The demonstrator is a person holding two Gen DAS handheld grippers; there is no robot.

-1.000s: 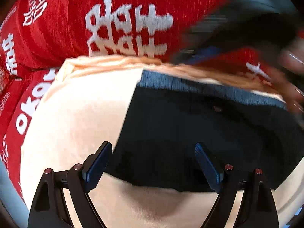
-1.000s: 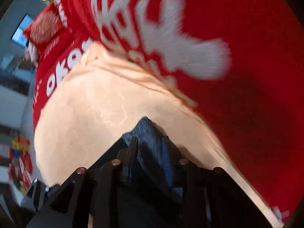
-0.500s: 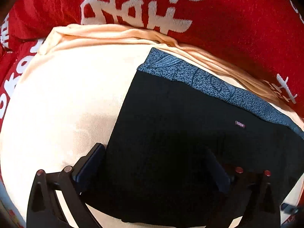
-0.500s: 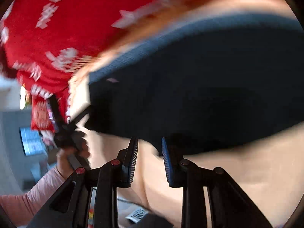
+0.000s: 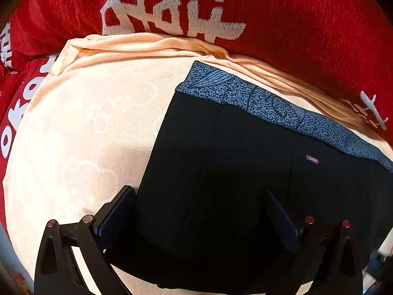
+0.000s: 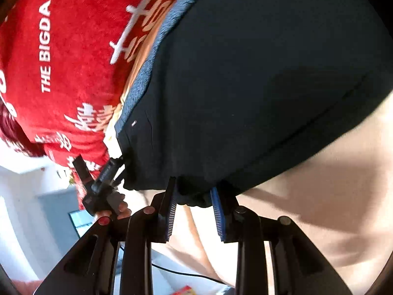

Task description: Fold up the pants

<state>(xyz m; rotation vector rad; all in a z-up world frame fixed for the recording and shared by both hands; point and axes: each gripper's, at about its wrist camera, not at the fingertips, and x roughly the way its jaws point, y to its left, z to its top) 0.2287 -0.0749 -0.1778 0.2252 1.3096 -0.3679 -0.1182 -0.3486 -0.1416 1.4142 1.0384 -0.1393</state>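
Note:
Black pants (image 5: 245, 172) with a speckled blue-grey waistband (image 5: 270, 105) lie folded flat on a peach sheet (image 5: 86, 135). My left gripper (image 5: 196, 204) points steeply down at them, open wide. Its two fingers straddle the pants' near left part, with the left finger (image 5: 118, 211) just off the cloth edge. In the right wrist view the pants (image 6: 258, 73) fill the upper frame. My right gripper (image 6: 194, 201) has a bunched edge of the black cloth between its fingertips, and its jaws are opening. A hand (image 6: 115, 210) holds the left tool at the pants' far corner.
A red blanket with white lettering (image 5: 282, 24) is heaped along the sheet's far side, also seen as the red blanket (image 6: 73, 49). Past the sheet's edge lie a pale floor, a black cable (image 6: 186, 274) and a small coloured box (image 6: 184, 290).
The right gripper swept sideways and rolled, carrying the pants' edge across so the black cloth now lies doubled. The left gripper opened wide and sank closer to the pants.

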